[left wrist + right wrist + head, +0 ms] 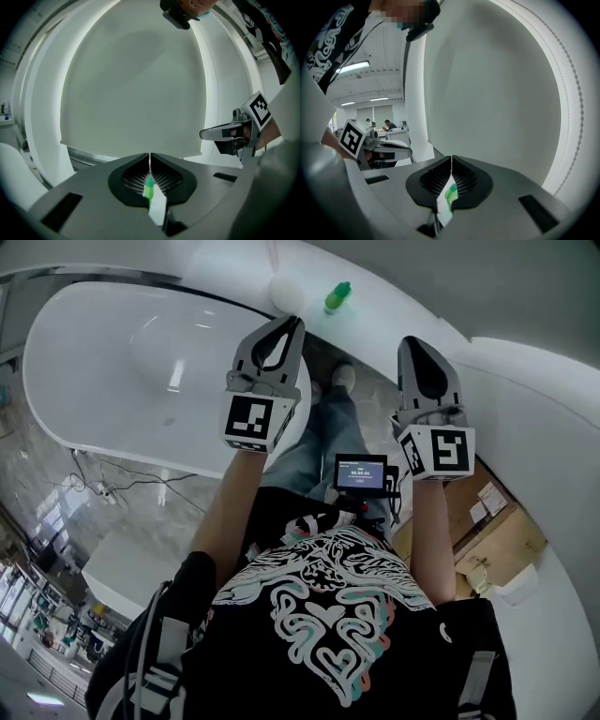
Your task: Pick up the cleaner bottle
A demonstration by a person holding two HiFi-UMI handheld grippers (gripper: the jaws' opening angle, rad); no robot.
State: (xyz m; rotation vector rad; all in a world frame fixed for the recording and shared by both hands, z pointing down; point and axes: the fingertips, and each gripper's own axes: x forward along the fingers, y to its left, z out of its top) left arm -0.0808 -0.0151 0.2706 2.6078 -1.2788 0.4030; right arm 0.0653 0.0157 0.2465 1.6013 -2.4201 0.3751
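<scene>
Left gripper [150, 158] and right gripper [452, 160] fingers pressed together, empty; cleaner bottle [149, 189] mostly hidden behind.

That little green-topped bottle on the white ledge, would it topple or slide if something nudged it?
Likely, yes. The bottle looks small and slim, so it is probably light and easy to tip. The ledge looks smooth and glossy, so the bottle may skid.

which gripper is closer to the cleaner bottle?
Left, going by the head view. The left gripper sits just below-left of the cleaner bottle; the right gripper is farther off, below-right.
</scene>
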